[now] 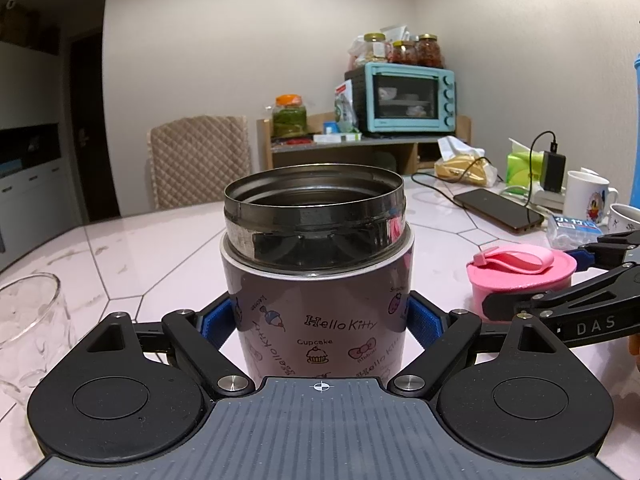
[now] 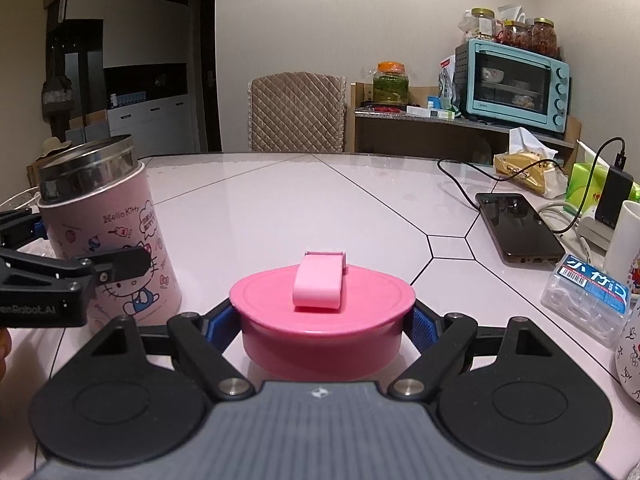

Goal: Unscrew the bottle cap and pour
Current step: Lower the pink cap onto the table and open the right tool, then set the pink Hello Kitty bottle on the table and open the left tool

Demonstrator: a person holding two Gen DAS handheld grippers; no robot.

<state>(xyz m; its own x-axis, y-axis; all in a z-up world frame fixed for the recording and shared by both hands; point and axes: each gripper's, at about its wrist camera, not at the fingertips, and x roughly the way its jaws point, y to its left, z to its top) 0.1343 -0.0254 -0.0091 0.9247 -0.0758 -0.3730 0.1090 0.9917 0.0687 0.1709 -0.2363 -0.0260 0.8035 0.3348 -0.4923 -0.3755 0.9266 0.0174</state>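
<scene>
A pink Hello Kitty flask [image 1: 316,300] with an open steel mouth stands upright on the table. My left gripper [image 1: 320,322] is shut on its body. The flask also shows at the left of the right wrist view [image 2: 116,240]. The pink cap [image 2: 322,312] with a flat handle is off the flask, just above or on the table to its right. My right gripper [image 2: 322,326] is shut on the cap's sides. The cap also shows in the left wrist view [image 1: 520,276]. An empty clear glass [image 1: 30,332] stands left of the flask.
The white tiled table [image 2: 300,208] holds a phone [image 2: 518,226] on a charging cable, a small plastic box [image 2: 588,300], white mugs [image 1: 588,196], tissue packs and a snack bag at the right. A chair [image 2: 298,112] and a shelf with a teal oven [image 2: 516,84] stand behind.
</scene>
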